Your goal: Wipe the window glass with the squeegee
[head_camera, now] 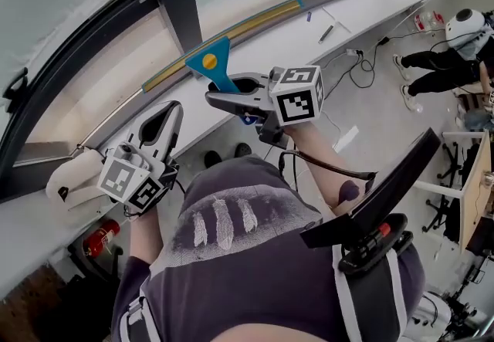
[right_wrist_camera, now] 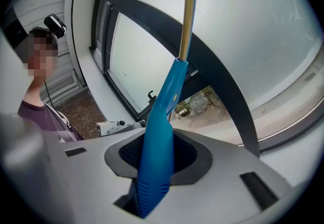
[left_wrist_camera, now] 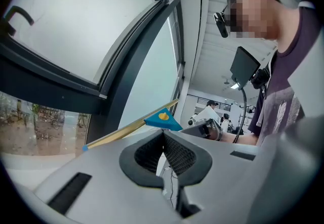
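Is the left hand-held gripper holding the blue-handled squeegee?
No, the blue-handled squeegee sits clamped in the right hand-held gripper.

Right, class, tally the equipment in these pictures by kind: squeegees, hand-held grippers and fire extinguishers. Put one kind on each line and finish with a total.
Squeegee: 1
Grippers: 2 (left gripper, right gripper)
Fire extinguisher: 1
Total: 4

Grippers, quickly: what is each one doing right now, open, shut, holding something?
Left gripper: shut, nothing between its jaws.
Right gripper: shut on the squeegee, by its blue handle.
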Demonstrator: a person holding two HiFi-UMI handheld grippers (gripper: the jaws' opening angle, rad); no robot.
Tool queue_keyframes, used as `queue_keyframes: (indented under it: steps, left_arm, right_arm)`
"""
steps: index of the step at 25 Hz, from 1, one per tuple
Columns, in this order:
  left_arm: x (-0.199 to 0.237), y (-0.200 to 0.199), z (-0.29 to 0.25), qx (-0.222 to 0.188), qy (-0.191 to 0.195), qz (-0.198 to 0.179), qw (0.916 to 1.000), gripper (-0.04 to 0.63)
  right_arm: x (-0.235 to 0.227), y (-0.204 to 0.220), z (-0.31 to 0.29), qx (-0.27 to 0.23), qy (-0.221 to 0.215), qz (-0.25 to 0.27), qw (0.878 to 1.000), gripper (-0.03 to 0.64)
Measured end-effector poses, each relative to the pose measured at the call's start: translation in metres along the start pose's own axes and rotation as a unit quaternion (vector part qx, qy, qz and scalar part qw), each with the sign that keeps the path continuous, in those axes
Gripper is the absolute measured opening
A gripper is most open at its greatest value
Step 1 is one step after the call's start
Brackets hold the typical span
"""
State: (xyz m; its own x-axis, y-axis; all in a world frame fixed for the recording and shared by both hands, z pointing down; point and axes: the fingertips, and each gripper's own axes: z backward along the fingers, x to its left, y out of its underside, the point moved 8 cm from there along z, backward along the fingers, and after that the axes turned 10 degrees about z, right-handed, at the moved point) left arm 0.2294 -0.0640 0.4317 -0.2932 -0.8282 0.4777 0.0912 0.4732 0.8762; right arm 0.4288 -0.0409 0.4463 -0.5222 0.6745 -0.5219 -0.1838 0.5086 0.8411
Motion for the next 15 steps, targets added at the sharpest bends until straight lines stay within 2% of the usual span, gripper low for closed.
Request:
queue_keyframes:
  steps: [7, 11, 15]
  left_arm:
    - [0.02, 0.013, 0.021, 0.005, 0.031, 0.035, 0.9989, 0.006]
    - [0.017, 0.01, 0.014, 0.008, 0.042, 0.028, 0.9987, 0.006]
    - [0.01, 0.003, -0.011, 0.014, 0.034, 0.017, 0.9992, 0.006]
  right_arm:
    - [0.02, 0.015, -0.028, 0.005, 0.013, -0.018, 1.0, 0.107]
    - [0.017, 0.016, -0.02, -0.005, 0.021, -0.026, 0.999, 0.107]
    - [0.002, 0.01, -0.001, -0.014, 0.015, -0.026, 0.999, 0.107]
